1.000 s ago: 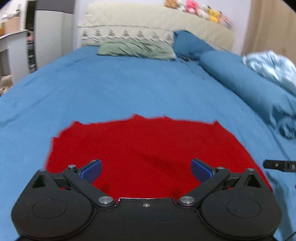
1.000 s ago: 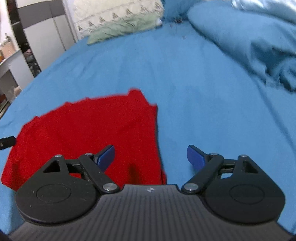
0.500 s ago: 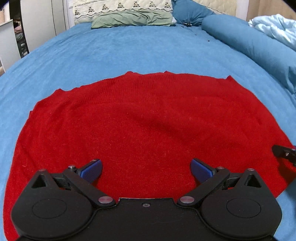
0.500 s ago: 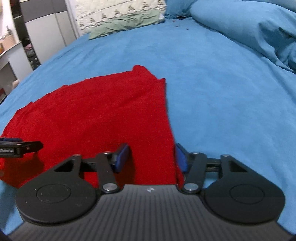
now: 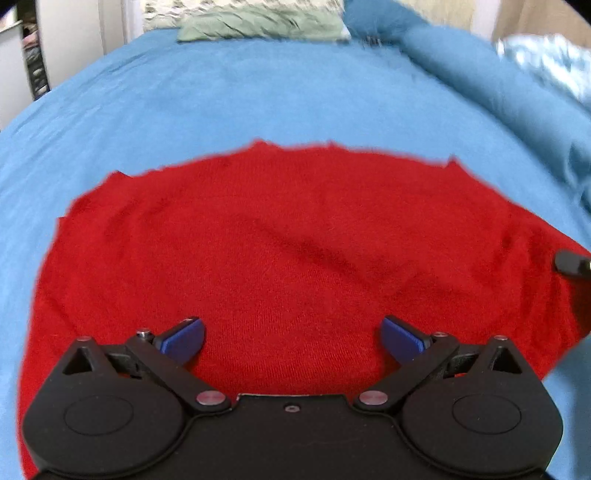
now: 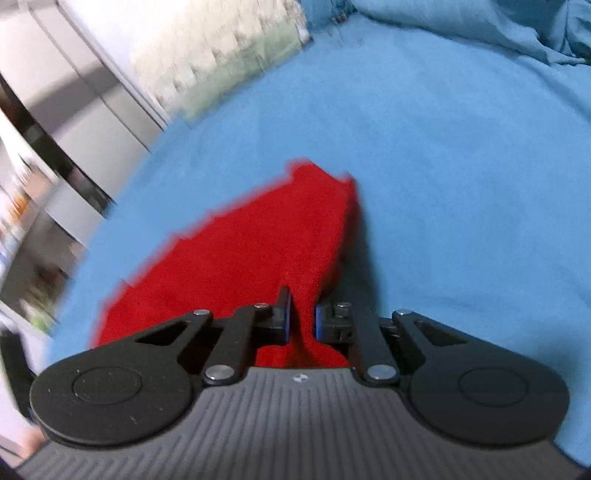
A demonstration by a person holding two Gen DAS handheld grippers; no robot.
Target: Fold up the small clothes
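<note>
A red knit garment (image 5: 295,251) lies spread on the blue bed sheet (image 5: 258,96). My left gripper (image 5: 293,338) is open and empty, hovering over the garment's near edge. My right gripper (image 6: 301,321) is shut on the garment's right edge (image 6: 295,236) and lifts it, so the cloth hangs up from the sheet (image 6: 461,177) to the jaws. A tip of the right gripper shows at the right edge of the left wrist view (image 5: 572,264).
A green pillow (image 5: 258,26) and a patterned headboard cushion lie at the head of the bed. A rolled blue duvet (image 5: 498,88) and pale blue bedding run along the right side. Grey cabinets (image 6: 74,122) stand to the left of the bed.
My right gripper has closed on the garment's right edge and lifted it, swinging left. My left gripper dropped close over the garment, then drew back a little, and stayed open.
</note>
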